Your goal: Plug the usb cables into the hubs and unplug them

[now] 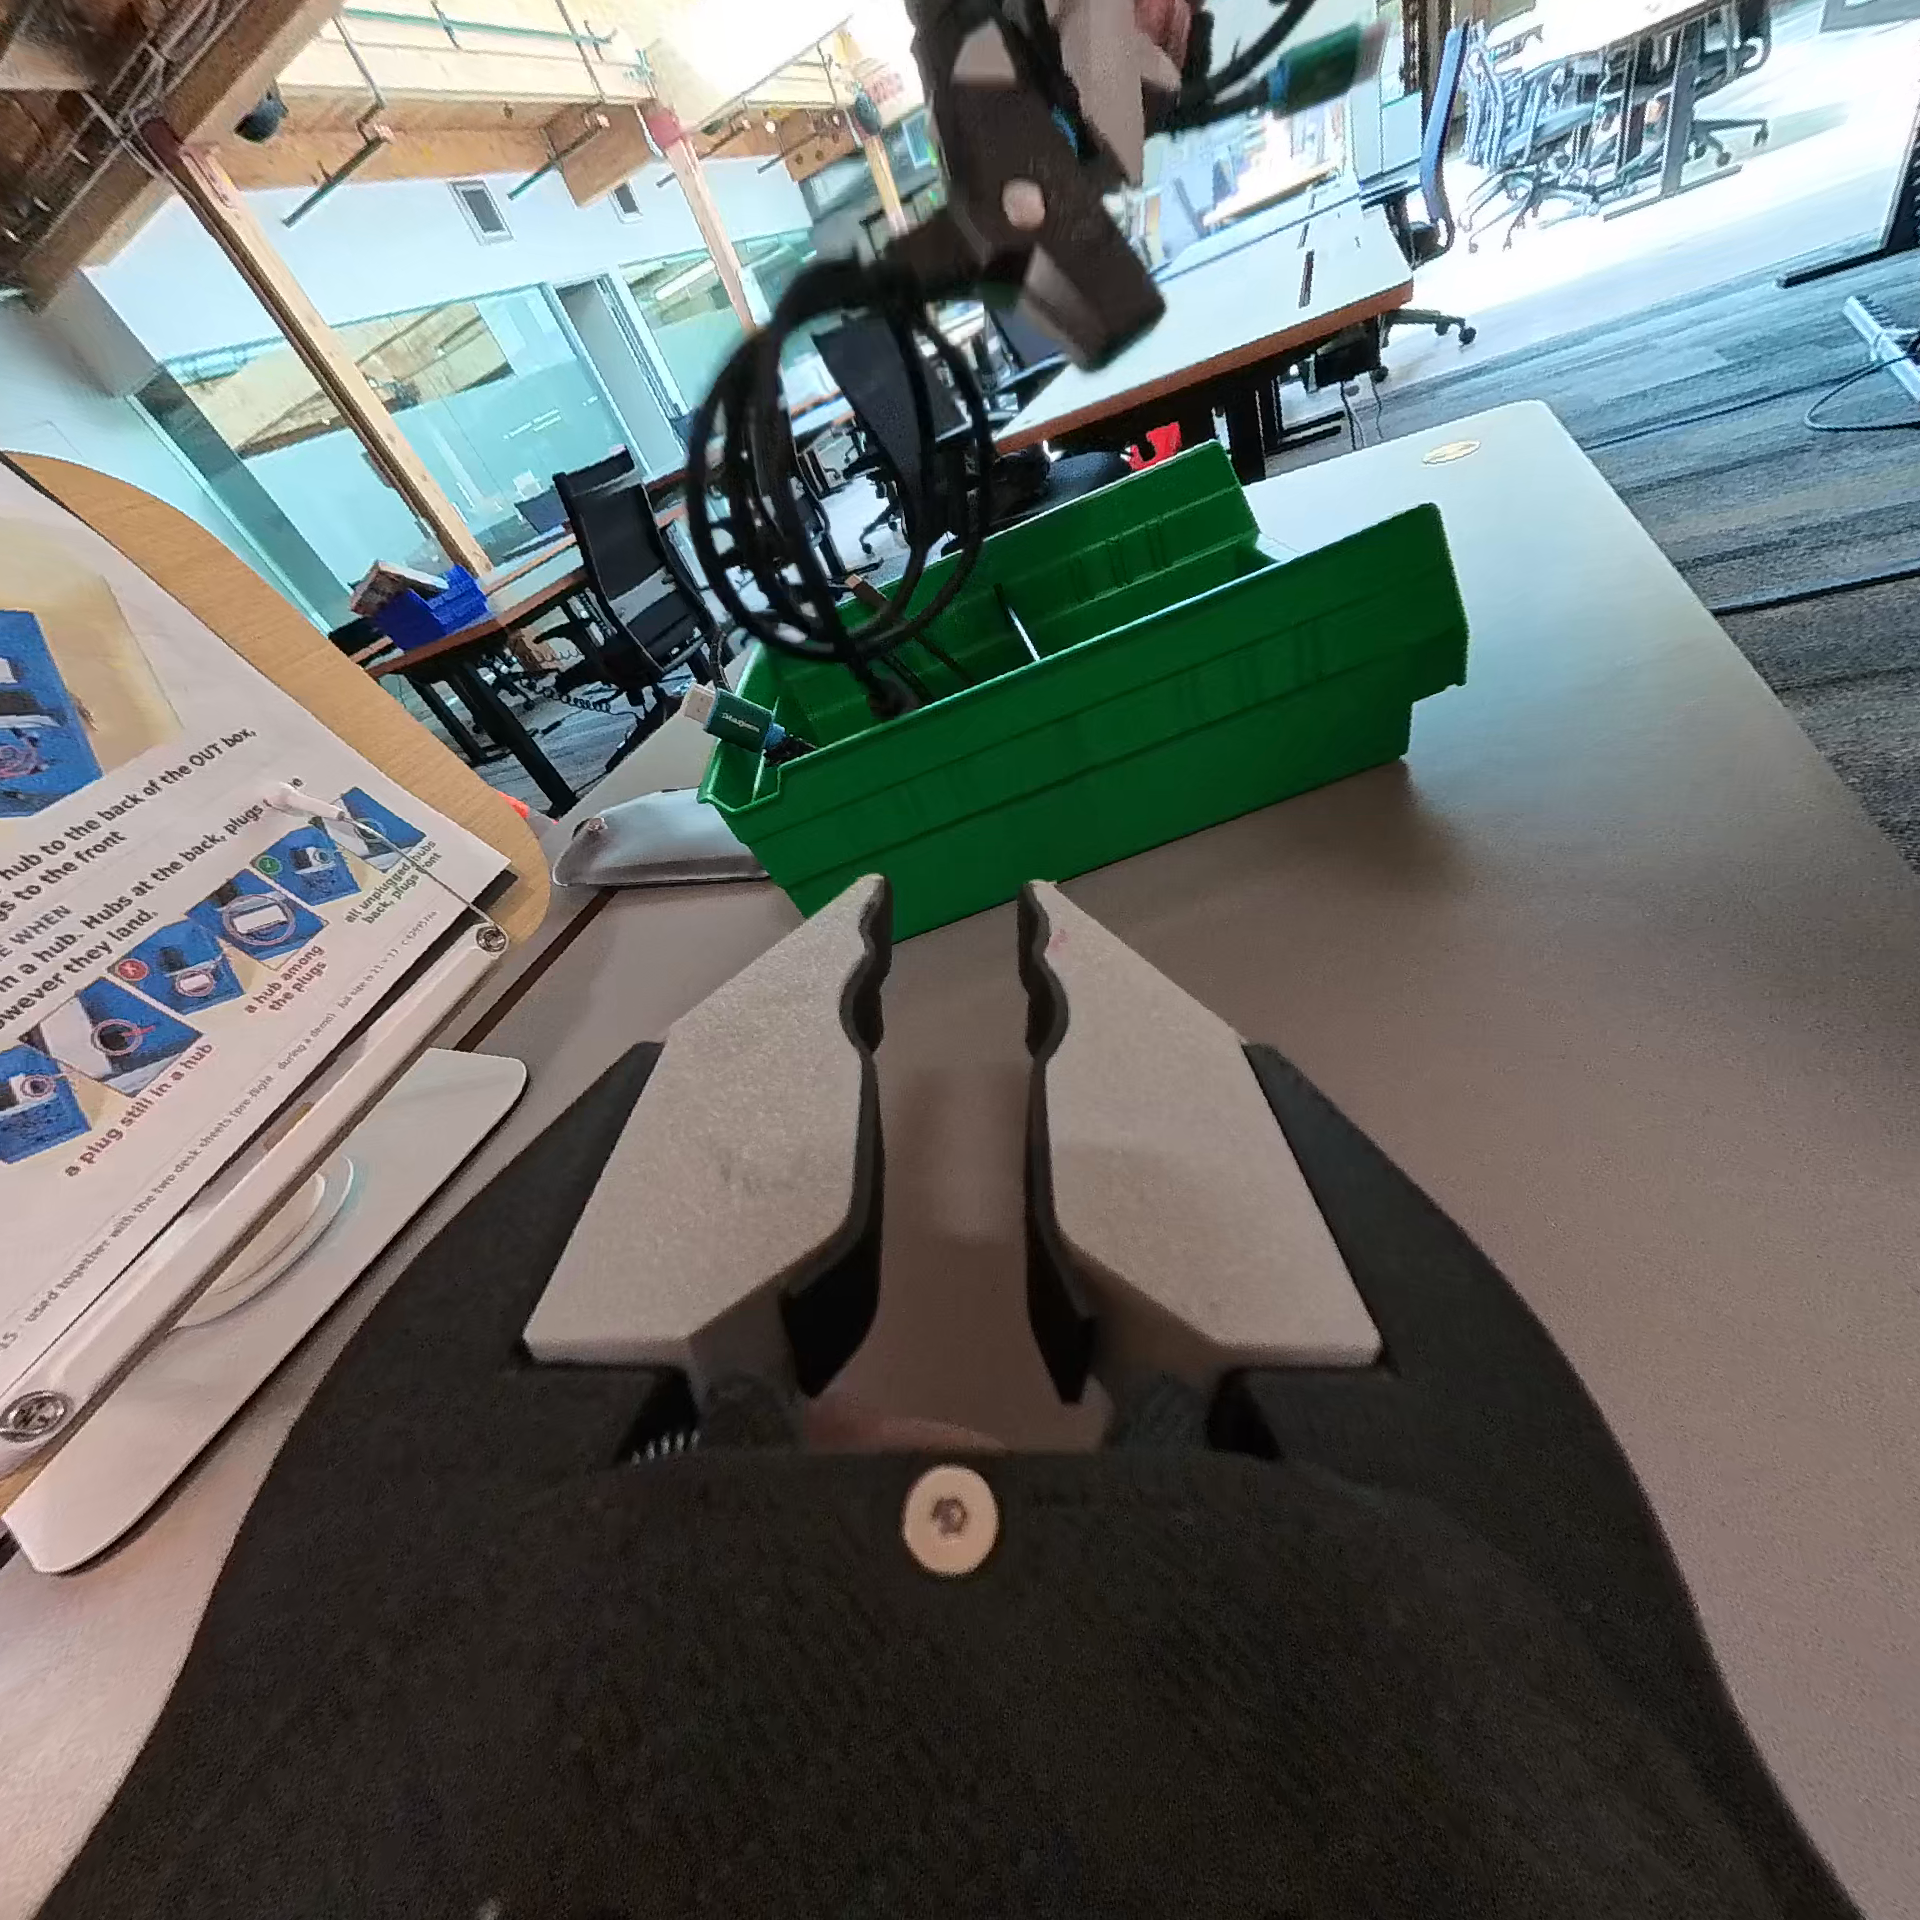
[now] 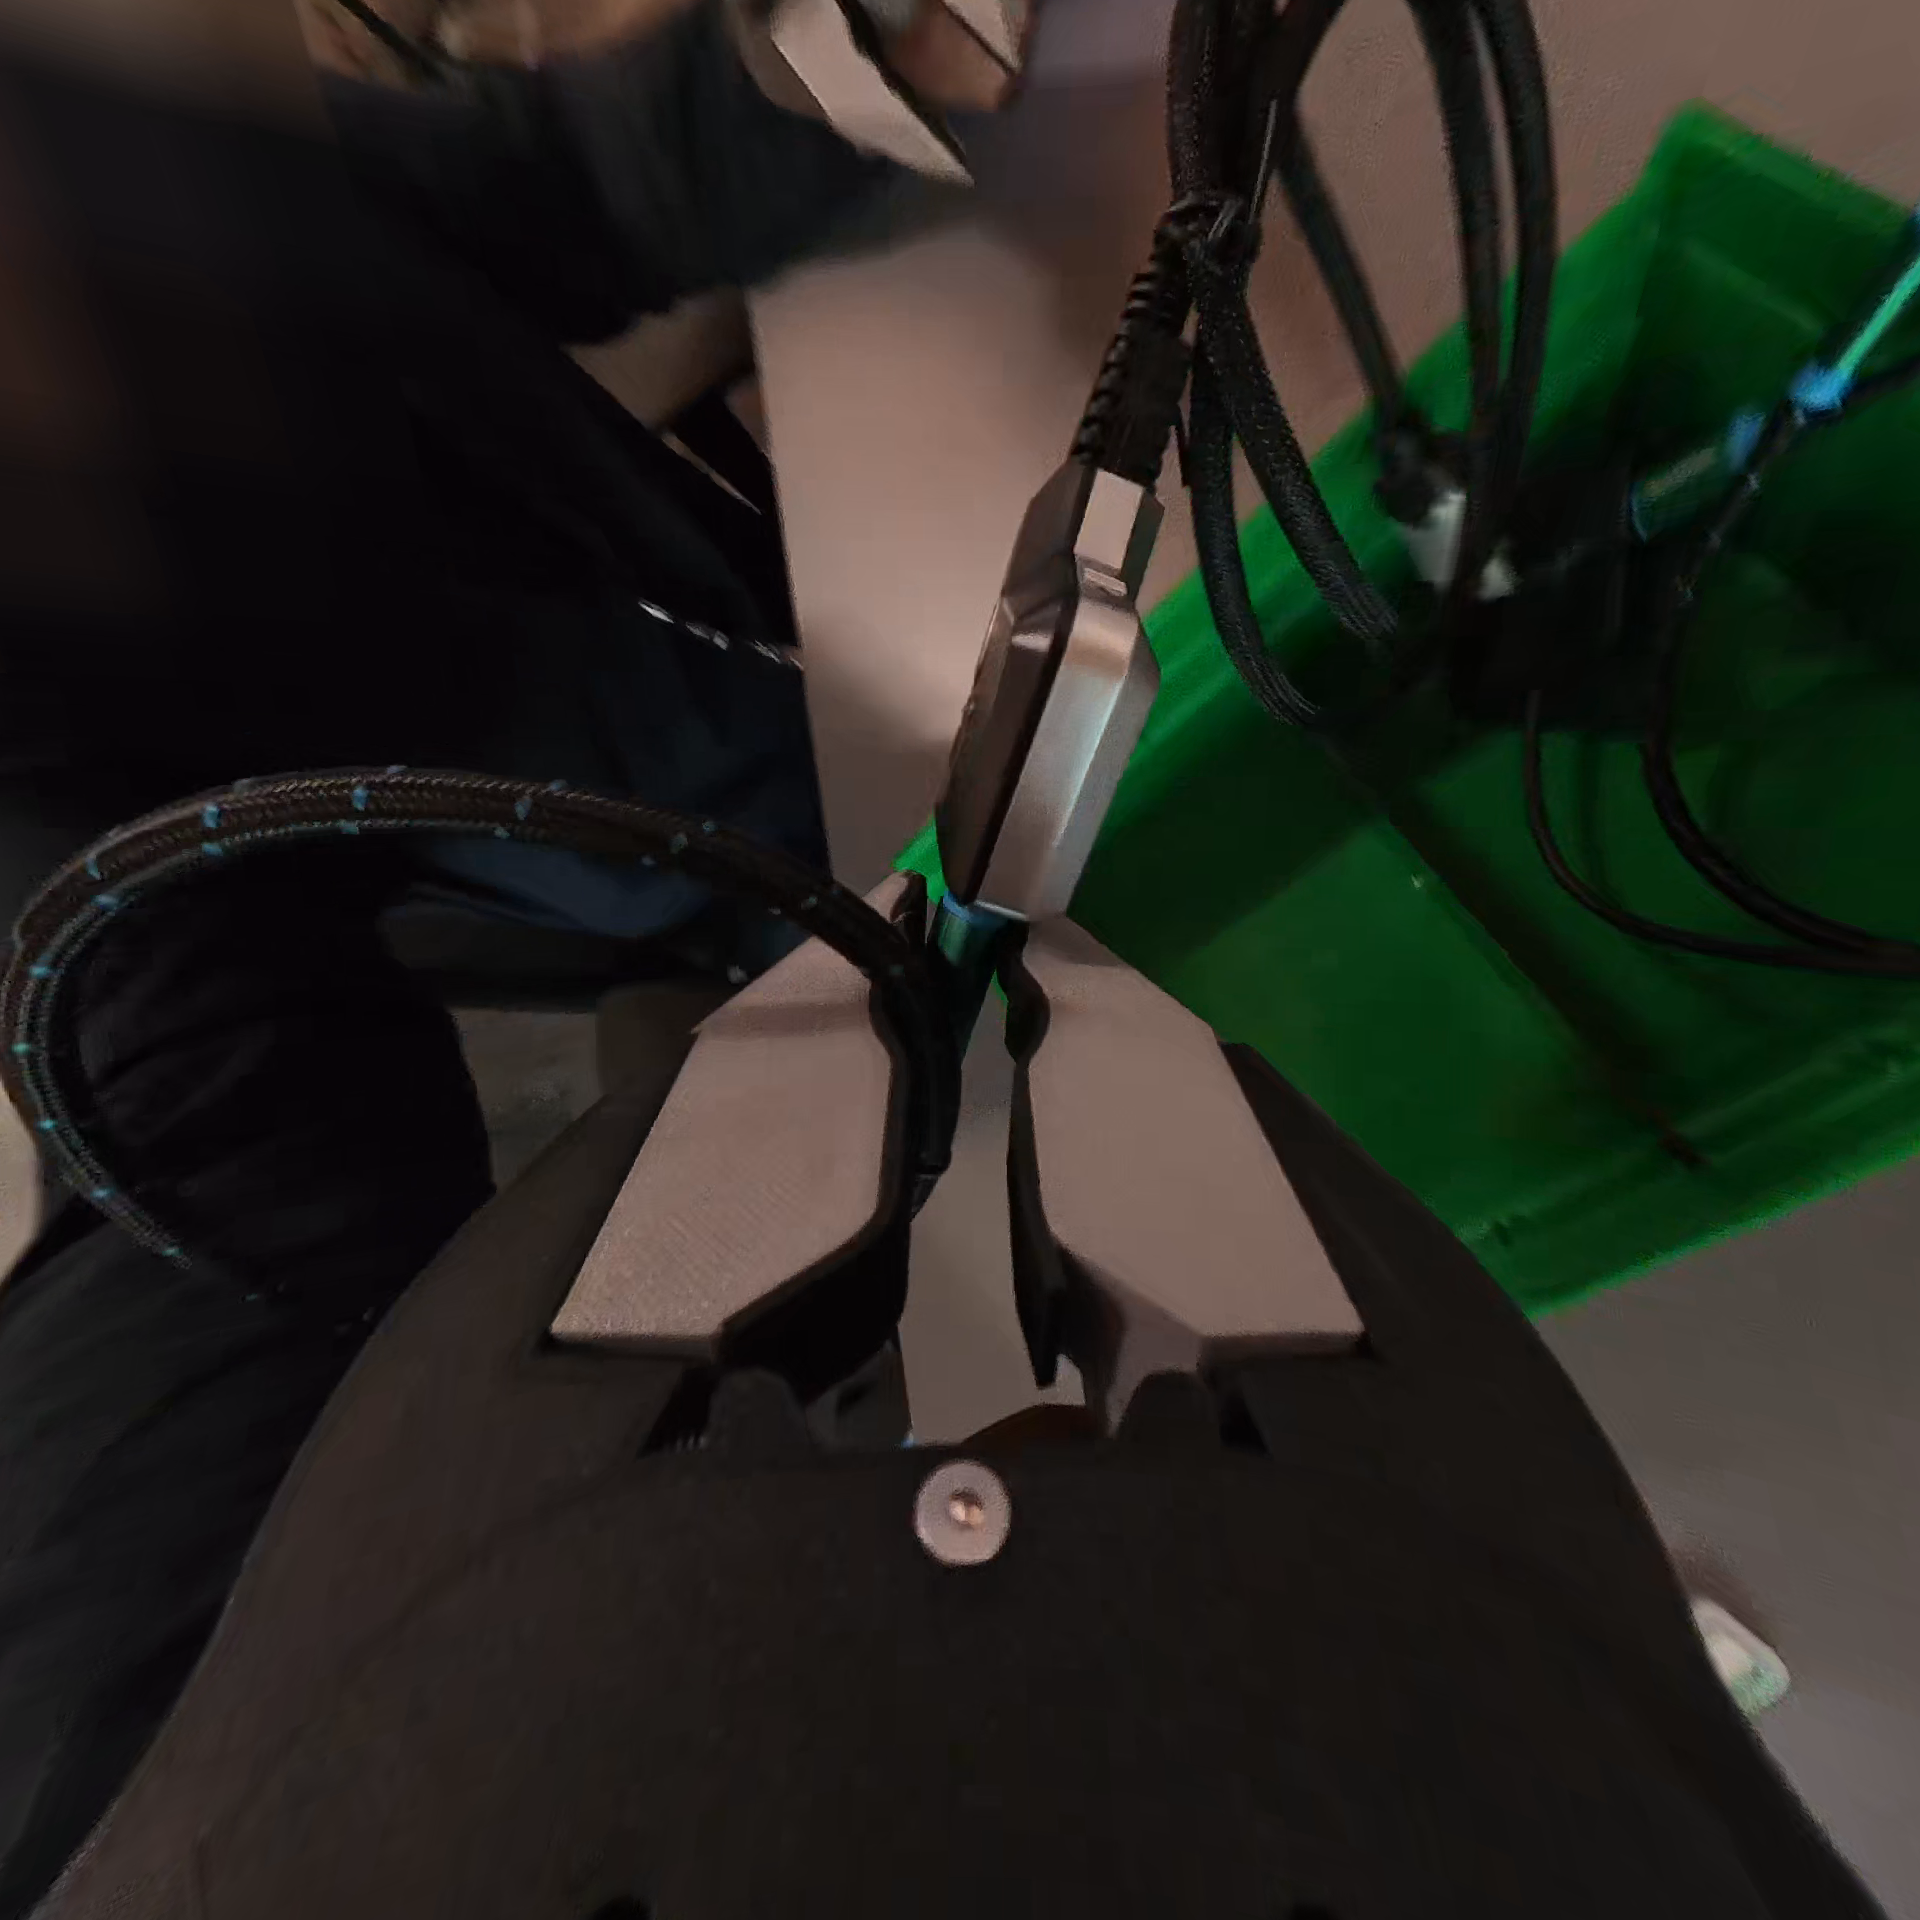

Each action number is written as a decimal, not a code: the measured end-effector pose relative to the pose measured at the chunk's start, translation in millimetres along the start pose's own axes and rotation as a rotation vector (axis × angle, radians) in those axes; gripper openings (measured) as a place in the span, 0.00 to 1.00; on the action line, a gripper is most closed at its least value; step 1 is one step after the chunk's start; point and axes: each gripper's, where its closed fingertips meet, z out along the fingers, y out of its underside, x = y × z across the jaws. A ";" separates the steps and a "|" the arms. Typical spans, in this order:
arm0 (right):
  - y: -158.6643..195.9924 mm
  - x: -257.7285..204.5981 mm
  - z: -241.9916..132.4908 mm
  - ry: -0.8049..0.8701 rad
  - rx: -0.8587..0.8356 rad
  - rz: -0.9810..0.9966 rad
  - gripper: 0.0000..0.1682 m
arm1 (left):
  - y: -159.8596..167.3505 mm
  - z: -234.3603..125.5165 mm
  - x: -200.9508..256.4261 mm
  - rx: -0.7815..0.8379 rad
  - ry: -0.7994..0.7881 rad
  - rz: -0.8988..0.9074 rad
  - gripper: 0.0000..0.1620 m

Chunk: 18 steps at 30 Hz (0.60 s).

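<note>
My right gripper (image 2: 964, 940) is shut on a teal plug (image 2: 971, 925) that sits in the end of a grey hub (image 2: 1049, 717). A black braided cable (image 2: 312, 805) loops off to the left from the plug. More black cables (image 2: 1236, 436) run from the hub's far end. In the left wrist view this gripper is high up and blurred, with the dark hub (image 1: 1081, 281) and a bundle of black cables (image 1: 831, 499) hanging over the green bin (image 1: 1091, 748). My left gripper (image 1: 951, 920) is open and empty, low over the grey table (image 1: 1507, 1039), short of the bin.
A second green bin (image 1: 1122, 530) stands behind the first. A teal plug (image 1: 743, 717) rests on the near bin's left rim. An instruction sheet on a wooden stand (image 1: 208, 914) is at the left. A person's dark sleeve (image 2: 312, 416) is at the left. Spacing between my two grippers at the tips: around 30 centimetres.
</note>
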 end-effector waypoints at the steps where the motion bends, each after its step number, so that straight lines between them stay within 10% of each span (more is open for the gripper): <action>1: -3.9 -6.4 -5.0 -0.030 0.045 -0.007 0.06 | 0.4 0.2 0.2 -0.002 -0.001 0.003 0.13; 8: 7.3 20.4 -11.7 -0.071 0.022 0.353 0.03 | 1.5 2.4 0.6 -0.005 0.001 -0.002 0.13; 18: 6.4 120.6 1.0 0.342 -0.366 0.796 0.09 | 9.0 4.5 -0.6 -0.026 0.004 -0.012 0.13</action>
